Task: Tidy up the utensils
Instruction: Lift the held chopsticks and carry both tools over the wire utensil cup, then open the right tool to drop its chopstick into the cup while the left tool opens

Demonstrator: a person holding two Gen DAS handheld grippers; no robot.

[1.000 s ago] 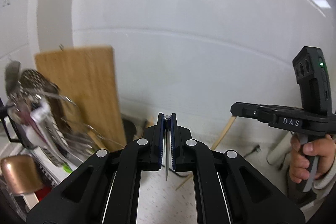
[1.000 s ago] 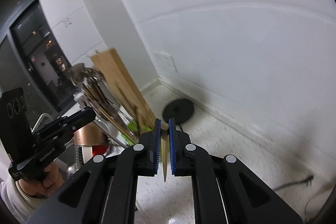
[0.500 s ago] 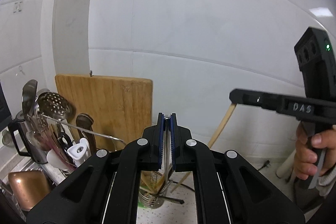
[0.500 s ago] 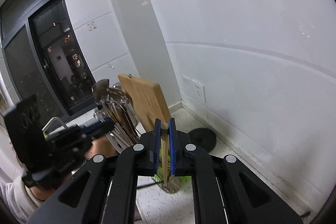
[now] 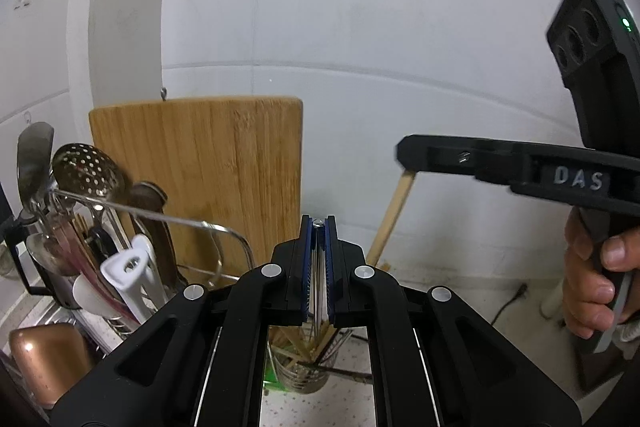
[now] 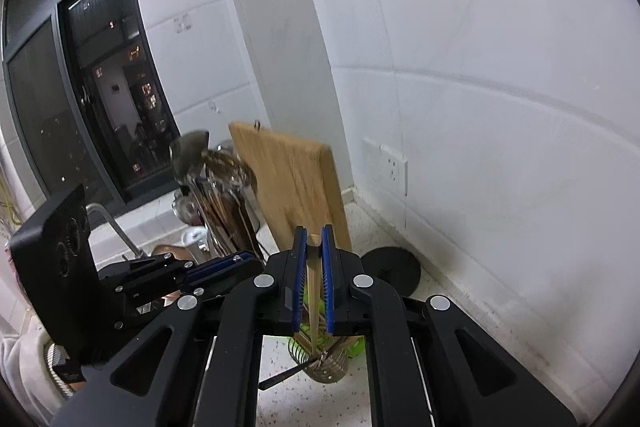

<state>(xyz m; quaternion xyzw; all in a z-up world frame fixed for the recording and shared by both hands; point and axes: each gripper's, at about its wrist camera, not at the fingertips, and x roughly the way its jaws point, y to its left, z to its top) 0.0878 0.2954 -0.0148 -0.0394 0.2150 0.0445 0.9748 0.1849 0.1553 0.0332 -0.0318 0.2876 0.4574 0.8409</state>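
My left gripper (image 5: 318, 227) is shut on a thin metal chopstick (image 5: 318, 267) that hangs down into a wire utensil holder (image 5: 304, 375) below it. My right gripper (image 6: 314, 239) is shut on a wooden chopstick (image 6: 313, 291) whose lower end reaches into the same wire holder (image 6: 326, 367). In the left wrist view the right gripper (image 5: 412, 157) sits at the right with the wooden chopstick (image 5: 390, 219) slanting down from it. In the right wrist view the left gripper (image 6: 224, 267) is at the left. The holder contains several chopsticks.
A wooden cutting board (image 5: 208, 183) leans on the tiled wall behind the holder. A dish rack (image 5: 152, 219) with ladles, a skimmer (image 5: 86, 171) and knives stands left. A copper pot (image 5: 40, 359) sits lower left. A black round disc (image 6: 394, 269) and wall socket (image 6: 386, 163) lie right.
Both grippers tilted up and came in over the wire holder, which now shows under the fingers. Each keeps its chopstick, now with the lower end in the holder.
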